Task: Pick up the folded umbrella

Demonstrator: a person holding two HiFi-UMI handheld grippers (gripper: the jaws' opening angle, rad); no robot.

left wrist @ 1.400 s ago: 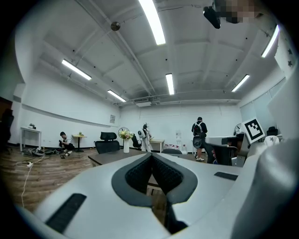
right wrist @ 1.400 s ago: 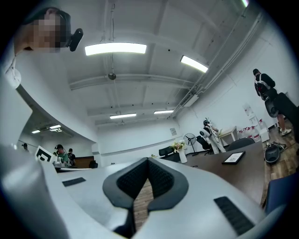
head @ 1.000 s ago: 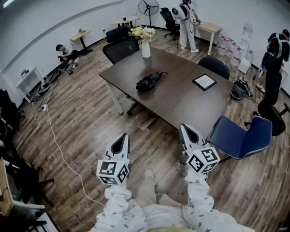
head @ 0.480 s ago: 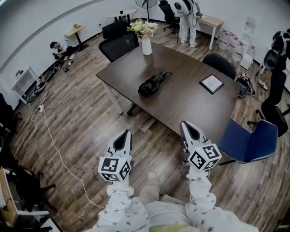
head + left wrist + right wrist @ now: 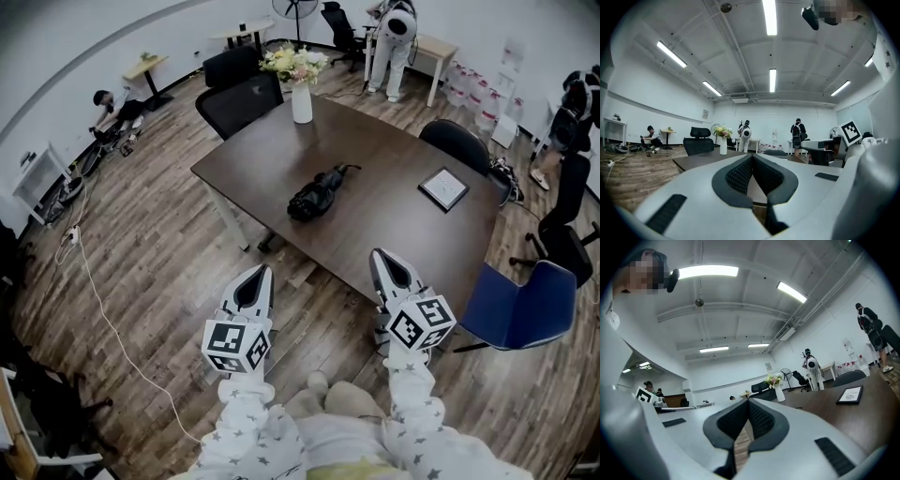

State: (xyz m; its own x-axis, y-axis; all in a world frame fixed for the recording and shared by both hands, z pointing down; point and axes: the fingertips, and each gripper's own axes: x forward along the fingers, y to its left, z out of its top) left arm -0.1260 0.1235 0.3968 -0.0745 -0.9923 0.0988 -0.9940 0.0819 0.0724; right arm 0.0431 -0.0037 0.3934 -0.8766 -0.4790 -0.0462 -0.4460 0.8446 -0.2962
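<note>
Status: both grippers are out in front of us, pointing roughly level toward the table (image 5: 403,239).

Left gripper (image 5: 262,272): jaws closed, tips meeting, nothing between them. It sits over the wood floor (image 5: 169,244), short of the table's near edge.

Right gripper (image 5: 377,254): same, jaws together and empty. In the head view its tip overlaps the table's near edge.

We see the folded umbrella (image 5: 317,192), black, lying flat on the dark tabletop about mid-table, strap end pointing toward the far side. It is well apart from both grippers and neither touches it.

Other items:
- A white vase with flowers (image 5: 301,94) stands upright at the table's far end.
- A flat black-framed panel (image 5: 443,188) lies to the right of the umbrella, apart from it.
- A blue chair (image 5: 520,309) sits at the table's near right corner.
- A black chair (image 5: 239,98) is at the far left side.
- A white cable (image 5: 103,309) runs across the floor on our left.
- People are standing and sitting at the back of the room.
</note>
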